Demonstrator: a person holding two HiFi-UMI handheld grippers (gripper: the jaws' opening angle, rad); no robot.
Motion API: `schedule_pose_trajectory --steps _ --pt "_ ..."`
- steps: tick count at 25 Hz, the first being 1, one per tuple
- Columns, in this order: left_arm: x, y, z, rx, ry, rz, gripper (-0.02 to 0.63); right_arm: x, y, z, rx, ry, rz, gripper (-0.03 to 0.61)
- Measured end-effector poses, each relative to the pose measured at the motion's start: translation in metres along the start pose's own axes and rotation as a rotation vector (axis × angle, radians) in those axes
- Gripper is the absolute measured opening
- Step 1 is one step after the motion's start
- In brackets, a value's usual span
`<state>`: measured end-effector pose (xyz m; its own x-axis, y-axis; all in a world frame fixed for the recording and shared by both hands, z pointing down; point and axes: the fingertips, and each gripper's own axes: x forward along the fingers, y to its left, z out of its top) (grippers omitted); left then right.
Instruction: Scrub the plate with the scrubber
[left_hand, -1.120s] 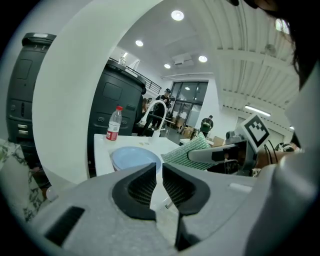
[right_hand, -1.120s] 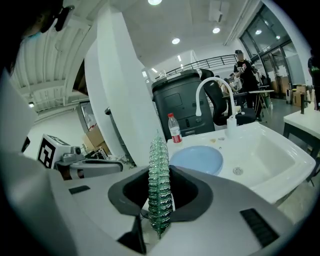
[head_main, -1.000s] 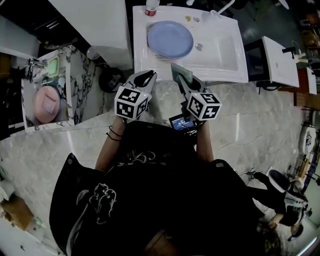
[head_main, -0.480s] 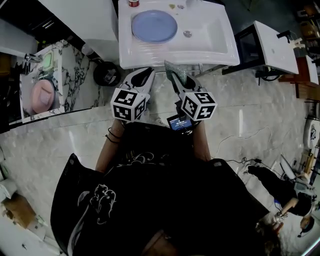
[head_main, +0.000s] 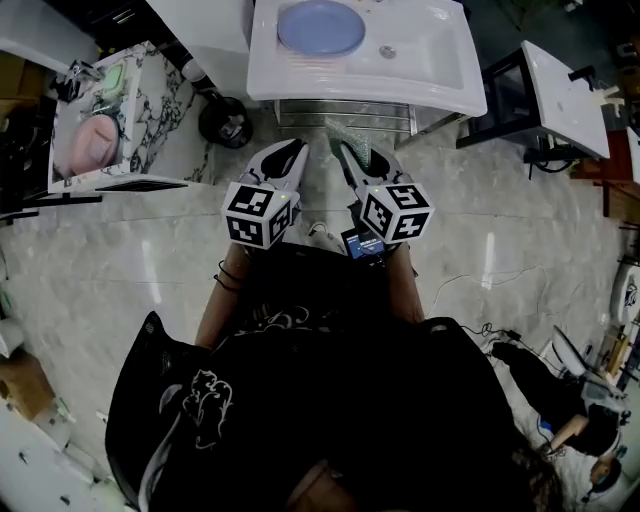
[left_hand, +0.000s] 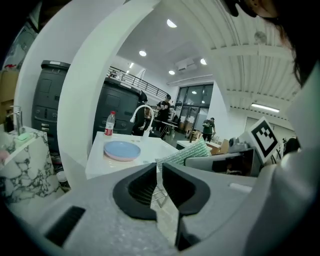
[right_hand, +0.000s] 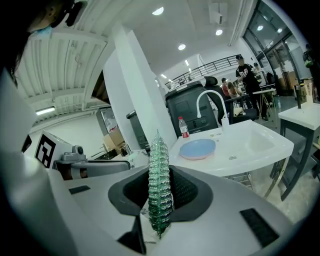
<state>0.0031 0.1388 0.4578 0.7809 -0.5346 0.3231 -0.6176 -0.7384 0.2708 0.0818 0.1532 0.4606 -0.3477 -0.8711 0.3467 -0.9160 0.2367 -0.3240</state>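
Right tool (right_hand: 161, 197) pinches the green scrubber (right_hand: 159, 165) on edge between its pads; the scrubber stands upright and pokes out beyond the jaw tips. Left tool (left_hand: 159, 172) has its jaws pressed almost together, with only a thin slit between them and nothing in it. Both are held side by side close to the person's body, above the marble floor (head_main: 520, 240), on the near side of the white washbasin (head_main: 440, 70) and apart from it. The blue plate (head_main: 320, 27) lies flat on the left part of the washbasin's top, left of the drain hole. A red-labelled bottle (right_hand: 183, 127) stands at the far edge behind the plate. Further left, a marble-patterned stand (head_main: 150, 110) carries a pink bowl (head_main: 98, 140).
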Motion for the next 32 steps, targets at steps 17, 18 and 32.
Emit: schedule_pose_trajectory --steps 17,18,32 --pt "-0.038 -0.036 -0.027 -0.003 -0.034 0.019 0.034 -0.044 0.025 -0.031 -0.047 0.007 0.037 0.089" --pt "-0.037 -0.039 -0.026 -0.002 -0.032 0.017 0.034 -0.046 0.024 -0.03 -0.046 0.007 0.036 0.089" --pt "-0.039 -0.041 -0.024 0.018 -0.037 -0.002 0.034 -0.048 0.025 -0.023 -0.04 -0.024 0.03 0.089"
